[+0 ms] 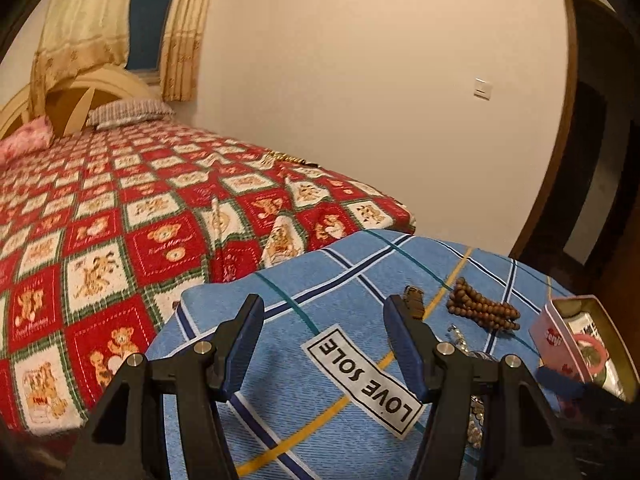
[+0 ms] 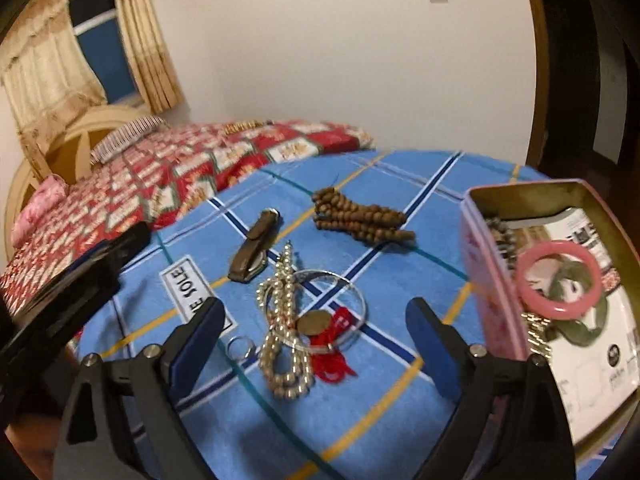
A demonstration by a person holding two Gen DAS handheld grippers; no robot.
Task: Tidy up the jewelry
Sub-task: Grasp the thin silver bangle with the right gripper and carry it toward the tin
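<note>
Left gripper (image 1: 322,316) hovers above the blue plaid cloth (image 2: 400,400), jaws wide apart, holding nothing. Loose on the cloth, left to right: one small ring (image 2: 241,347), one dark clasp piece (image 2: 252,254), one silver bead strand (image 2: 285,332), one thin bangle (image 2: 352,296) with one red tassel charm (image 2: 332,356), one wooden bead bundle (image 2: 360,216). Right gripper (image 2: 316,336), jaws equally wide and empty, is poised over the strand: judged pick-up stage; next, descend and close. The pink tin (image 2: 486,280) at right holds one pink bangle (image 2: 560,280).

The left hand-held gripper (image 1: 324,344) hangs open over the blue cloth (image 1: 280,360), brown beads (image 1: 480,308) at two o'clock, pink tin (image 1: 552,336) at three.
</note>
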